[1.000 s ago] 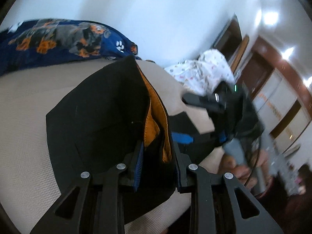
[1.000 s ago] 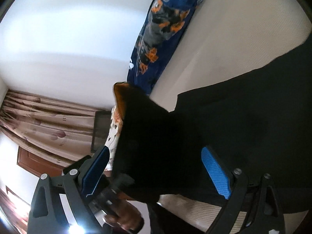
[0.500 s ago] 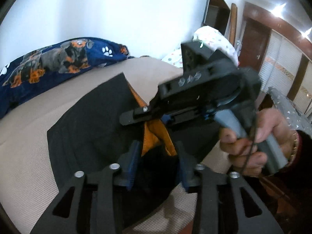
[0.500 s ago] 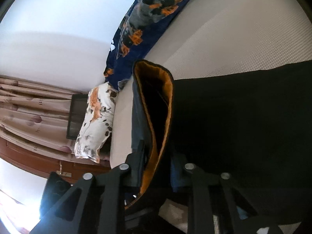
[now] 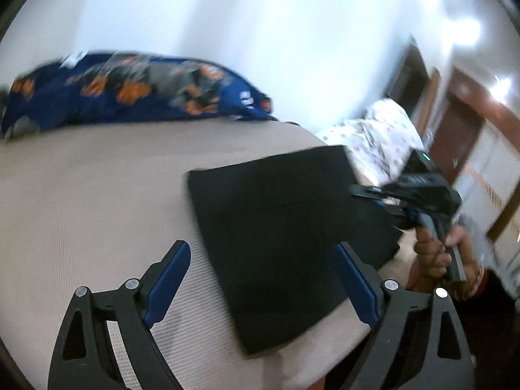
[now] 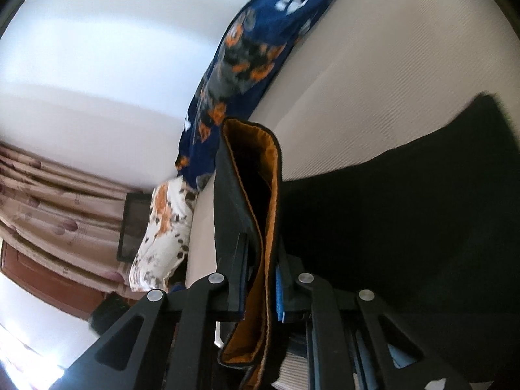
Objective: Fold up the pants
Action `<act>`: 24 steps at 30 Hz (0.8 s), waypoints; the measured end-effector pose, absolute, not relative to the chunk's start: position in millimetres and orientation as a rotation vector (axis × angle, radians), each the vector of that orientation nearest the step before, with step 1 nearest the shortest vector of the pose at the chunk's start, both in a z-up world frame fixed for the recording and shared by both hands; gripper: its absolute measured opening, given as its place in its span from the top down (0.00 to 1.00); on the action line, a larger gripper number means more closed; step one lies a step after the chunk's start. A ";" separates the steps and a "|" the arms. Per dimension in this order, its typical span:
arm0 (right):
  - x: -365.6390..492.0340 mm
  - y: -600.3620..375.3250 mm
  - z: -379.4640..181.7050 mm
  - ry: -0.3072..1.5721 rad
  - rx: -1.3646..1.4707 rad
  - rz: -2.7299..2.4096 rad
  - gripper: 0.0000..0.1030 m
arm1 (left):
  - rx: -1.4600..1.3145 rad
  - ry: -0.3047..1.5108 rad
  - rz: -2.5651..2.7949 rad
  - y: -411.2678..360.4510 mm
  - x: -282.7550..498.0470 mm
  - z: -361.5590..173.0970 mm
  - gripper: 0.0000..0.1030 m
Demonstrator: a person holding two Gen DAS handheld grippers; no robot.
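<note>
**Black pants on the bed, one edge pinched by the right gripper**

The black pants (image 5: 286, 227) are lying on the beige bed cover (image 5: 97, 201), spread as a dark, roughly rectangular panel with straight edges toward the near side of the bed. In the right wrist view the pants (image 6: 406, 211) are filling the right half of the frame, and an orange-lined edge (image 6: 269, 214) is standing up from the cloth, running straight into the tool.

The right gripper (image 6: 260, 289) is clenching that edge: its blue pads are pressing on the black and orange layers from both sides, and the jaws are closing on them. In the left wrist view the same gripper (image 5: 383, 195) is appearing at the far right edge of the pants, carried by a hand (image 5: 435, 253) wrapped around its grey handle.

The left gripper (image 5: 260, 279) is released, its jaws opening wide. The near part of the pants is showing between the fingers, but the pads are not pressing on it.

Behind the pants, a navy blanket with orange print (image 5: 136, 94) is lying along the white wall (image 5: 227, 16). A white spotted pillow (image 5: 380, 136) is sitting at the bed's far corner; patterned curtains (image 6: 48, 195) are hanging beyond it.
</note>
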State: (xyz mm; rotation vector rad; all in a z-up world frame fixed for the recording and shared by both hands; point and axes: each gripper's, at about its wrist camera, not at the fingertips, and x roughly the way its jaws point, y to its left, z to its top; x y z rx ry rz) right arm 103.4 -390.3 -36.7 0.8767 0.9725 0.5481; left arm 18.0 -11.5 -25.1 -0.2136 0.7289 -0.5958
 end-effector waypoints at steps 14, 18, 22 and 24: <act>78.4 -480.0 -61.2 0.903 0.983 0.412 0.88 | -0.192 0.852 -0.586 -13.3 35.2 -80.7 0.13; 71.5 -487.5 -60.3 0.880 0.999 0.403 0.89 | -0.186 0.861 -0.593 -16.5 35.9 -83.5 0.13; 66.6 -494.6 -63.0 0.876 1.004 0.379 0.91 | -0.182 0.867 -0.596 -19.3 39.1 -83.8 0.13; 66.4 -494.0 -65.2 0.880 1.013 0.394 0.91 | -0.183 0.876 -0.596 -20.6 40.1 -85.9 0.13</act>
